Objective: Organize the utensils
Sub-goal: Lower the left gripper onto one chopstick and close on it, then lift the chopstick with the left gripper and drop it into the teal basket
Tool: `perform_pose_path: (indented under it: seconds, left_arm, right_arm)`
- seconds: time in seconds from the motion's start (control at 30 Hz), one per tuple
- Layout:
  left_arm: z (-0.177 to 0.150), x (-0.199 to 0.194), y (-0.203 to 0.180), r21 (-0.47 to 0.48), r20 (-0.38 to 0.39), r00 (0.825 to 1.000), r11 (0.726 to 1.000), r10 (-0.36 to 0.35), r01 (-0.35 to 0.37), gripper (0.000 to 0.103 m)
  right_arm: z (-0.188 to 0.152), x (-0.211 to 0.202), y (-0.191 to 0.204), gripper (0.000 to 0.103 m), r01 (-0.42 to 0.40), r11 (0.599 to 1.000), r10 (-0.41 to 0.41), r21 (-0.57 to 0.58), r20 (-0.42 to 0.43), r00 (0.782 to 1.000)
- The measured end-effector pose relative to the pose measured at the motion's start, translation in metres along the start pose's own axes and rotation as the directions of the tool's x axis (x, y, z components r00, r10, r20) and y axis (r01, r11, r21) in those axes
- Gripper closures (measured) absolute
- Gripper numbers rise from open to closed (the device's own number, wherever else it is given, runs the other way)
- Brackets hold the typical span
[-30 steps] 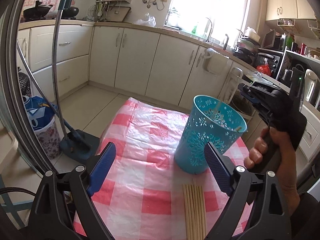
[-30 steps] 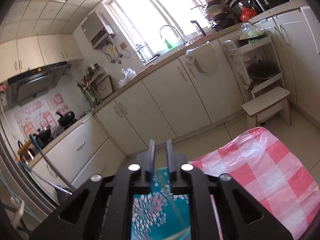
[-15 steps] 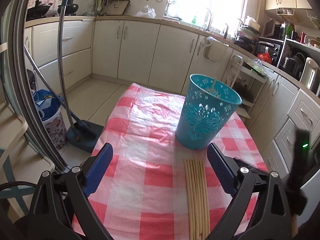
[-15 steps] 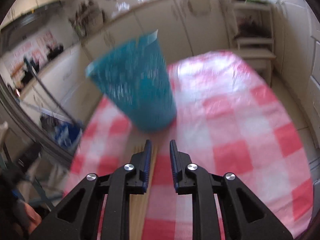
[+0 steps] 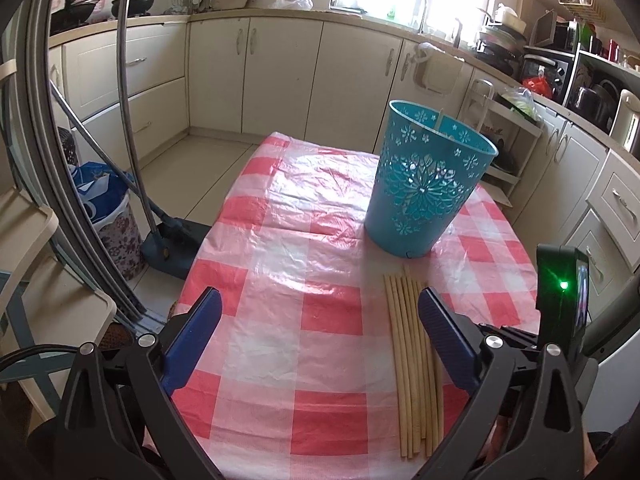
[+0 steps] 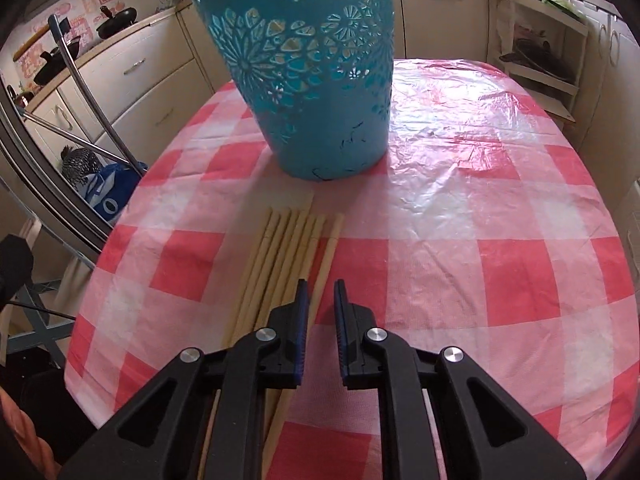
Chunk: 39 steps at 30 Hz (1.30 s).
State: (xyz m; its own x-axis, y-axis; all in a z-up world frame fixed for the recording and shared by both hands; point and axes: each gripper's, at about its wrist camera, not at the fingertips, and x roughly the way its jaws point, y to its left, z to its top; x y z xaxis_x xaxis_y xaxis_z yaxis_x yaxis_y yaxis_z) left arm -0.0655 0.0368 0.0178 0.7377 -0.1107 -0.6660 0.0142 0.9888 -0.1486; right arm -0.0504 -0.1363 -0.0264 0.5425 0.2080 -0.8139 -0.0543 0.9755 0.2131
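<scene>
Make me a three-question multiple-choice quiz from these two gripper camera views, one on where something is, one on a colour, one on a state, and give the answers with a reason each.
1. Where do the chopsticks lie?
A. inside the bin
B. flat on the tablecloth, on the near side of the bin
C. on the floor

2. What colour is the cut-out bin?
A. teal
B. white
C. red

3. How is the right gripper set?
A. wide open
B. clamped on the bin
C. fingers narrowly apart, holding nothing

Answers: 1 B, the bundle lies side by side on the checks just short of the bin's base. 2 A, its wall shows teal in both views. 3 C, only tablecloth shows in the small gap; the left gripper is the wide-open one.
</scene>
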Motion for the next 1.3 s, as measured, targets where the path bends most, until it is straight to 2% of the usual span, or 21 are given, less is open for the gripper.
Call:
perform_pose_path:
  seconds: [0.17,0.3,0.43,0.57,1.0,1.2,1.3]
  left_arm:
    - [0.0,0.02,-0.006,0.017,-0.036,0.999,1.0,0.011,-0.011,0.008]
    - [0.0,0.044,-0.019,0.065,-0.085,0.996,0.998,0.018,-0.013,0.008]
    - [-0.007,0.079,-0.038,0.129,-0.159,0.987,0.991,0.036,-0.015,0.008]
    - [-0.011,0.097,-0.047,0.161,-0.187,0.98,0.986,0.066,-0.035,0.008]
    - [-0.012,0.123,-0.053,0.216,-0.257,0.955,0.972,0.149,-0.094,0.008]
    - [-0.009,0.126,-0.057,0.233,-0.251,0.955,0.967,0.159,-0.1,0.009]
    - [-0.006,0.127,-0.061,0.235,-0.261,0.958,0.97,0.121,-0.059,0.021]
  right_arm:
    - [-0.001,-0.002,0.001,0.094,0.012,1.0,-0.012,-0.028,-0.001,1.0]
    - [0.001,-0.003,-0.006,0.096,-0.008,1.0,0.008,0.0,-0.018,1.0]
    - [0.003,-0.005,-0.016,0.097,-0.01,0.999,0.011,0.033,-0.024,1.0]
    - [0.003,-0.007,-0.023,0.097,-0.013,0.999,0.014,0.051,-0.028,0.999]
    - [0.005,-0.011,-0.028,0.097,-0.028,0.998,0.03,0.063,-0.035,0.999]
    - [0.006,-0.009,-0.03,0.097,-0.023,0.998,0.026,0.066,-0.044,0.999]
    - [0.006,-0.007,-0.029,0.096,-0.02,0.998,0.023,0.063,-0.047,0.999]
